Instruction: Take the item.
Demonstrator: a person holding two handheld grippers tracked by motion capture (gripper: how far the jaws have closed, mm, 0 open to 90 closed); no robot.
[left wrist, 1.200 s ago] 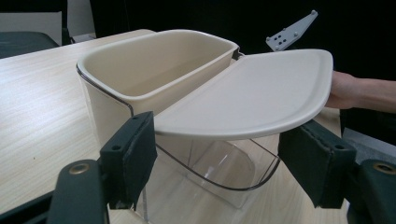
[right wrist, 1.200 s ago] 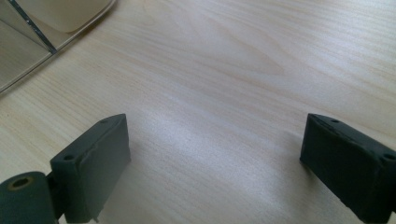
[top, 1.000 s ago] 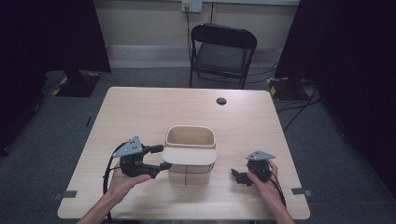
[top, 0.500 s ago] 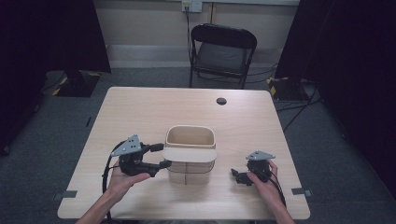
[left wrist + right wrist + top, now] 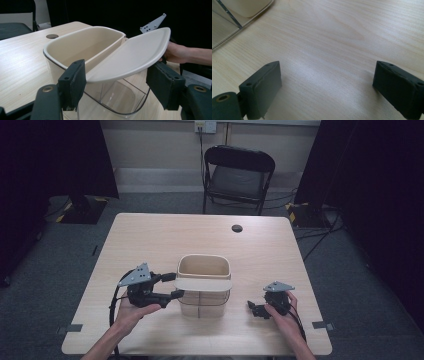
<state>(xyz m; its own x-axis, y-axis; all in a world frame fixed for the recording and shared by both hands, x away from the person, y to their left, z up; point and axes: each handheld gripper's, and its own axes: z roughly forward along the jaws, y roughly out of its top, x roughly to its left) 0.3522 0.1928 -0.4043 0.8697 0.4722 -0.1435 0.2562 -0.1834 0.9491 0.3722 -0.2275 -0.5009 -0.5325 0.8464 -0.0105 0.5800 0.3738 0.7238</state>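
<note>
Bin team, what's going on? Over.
Left gripper open at the bin, by its flap lid. Right gripper open over bare table. Nothing blocking.

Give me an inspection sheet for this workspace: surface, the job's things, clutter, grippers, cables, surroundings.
Surface: light wooden table, with a round cable hole near the far edge.
Job's things: cream bin with clear lower walls, upright at table centre; its cream lid is tilted across the near part of the opening, the far part uncovered.
Clutter: nothing seen.
Grippers: left gripper open, jaws at the bin's left side by the lid's edge; right gripper open, low over bare table right of the bin.
Cables: black cable trails from the left gripper.
Surroundings: black folding chair beyond the table, grey carpet, dark curtains.
</note>
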